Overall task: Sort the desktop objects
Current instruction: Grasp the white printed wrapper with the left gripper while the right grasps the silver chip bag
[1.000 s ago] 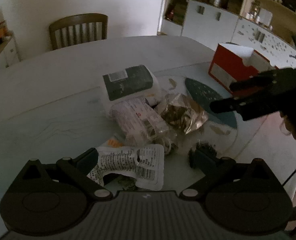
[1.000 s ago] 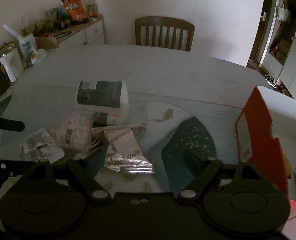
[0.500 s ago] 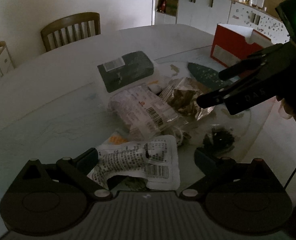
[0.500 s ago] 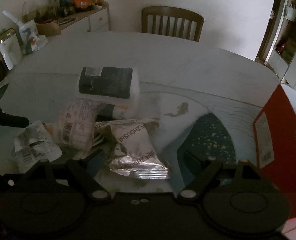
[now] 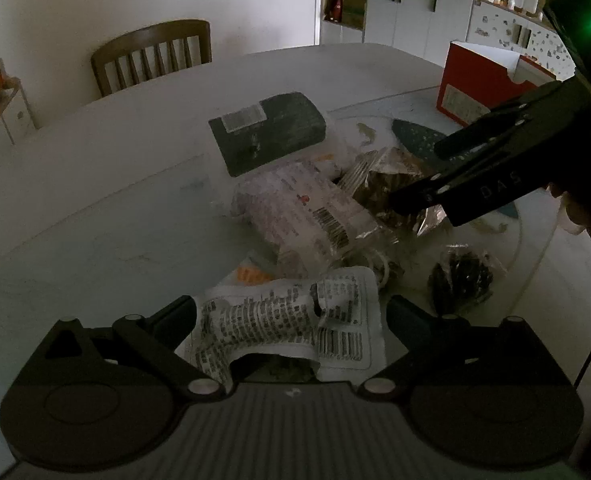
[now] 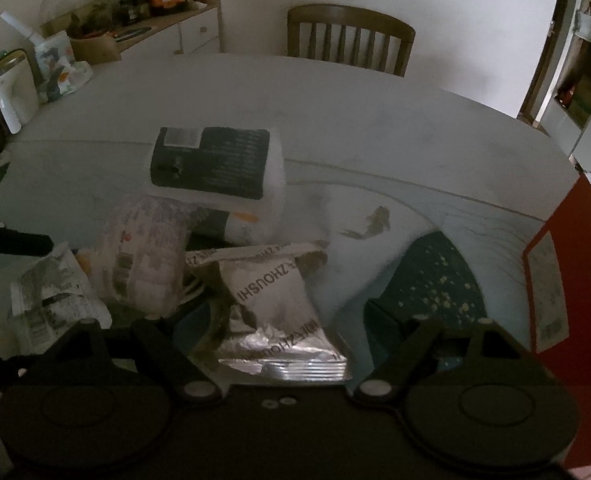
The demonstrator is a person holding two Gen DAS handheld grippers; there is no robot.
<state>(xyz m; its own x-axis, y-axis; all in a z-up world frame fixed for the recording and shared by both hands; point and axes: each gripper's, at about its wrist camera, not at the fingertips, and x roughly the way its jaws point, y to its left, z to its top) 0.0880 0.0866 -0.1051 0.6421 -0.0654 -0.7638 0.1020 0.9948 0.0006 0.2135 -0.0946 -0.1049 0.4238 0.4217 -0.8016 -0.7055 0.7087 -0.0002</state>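
The left gripper point(image 5: 291, 312) points down at a dim round table point(image 5: 107, 184), its two fingers spread wide on either side of a flat white printed packet point(image 5: 295, 320) without pressing on it. The packet lies at the near edge of a heap of wrapped goods.

The right gripper point(image 6: 285, 312) also has its fingers spread, with a silver foil snack bag point(image 6: 279, 316) lying between them; the pads do not pinch it. In the left wrist view this gripper reaches in from the right, its tips over the foil bag.

Left of the foil bag lies a clear plastic-wrapped bundle with a barcode point(image 5: 307, 216). Beyond the bundle, farther from both grippers, a dark green box with a white label point(image 5: 267, 136) rests on a white pack. A small clear bag of dark pieces point(image 5: 461, 276) sits near the right of the left gripper.

To the far right stands an open red and white carton point(image 5: 479, 88), with a dark teal speckled patch point(image 6: 435, 280) of the table's pattern before it. A wooden chair point(image 6: 349, 38) stands at the table's far side.
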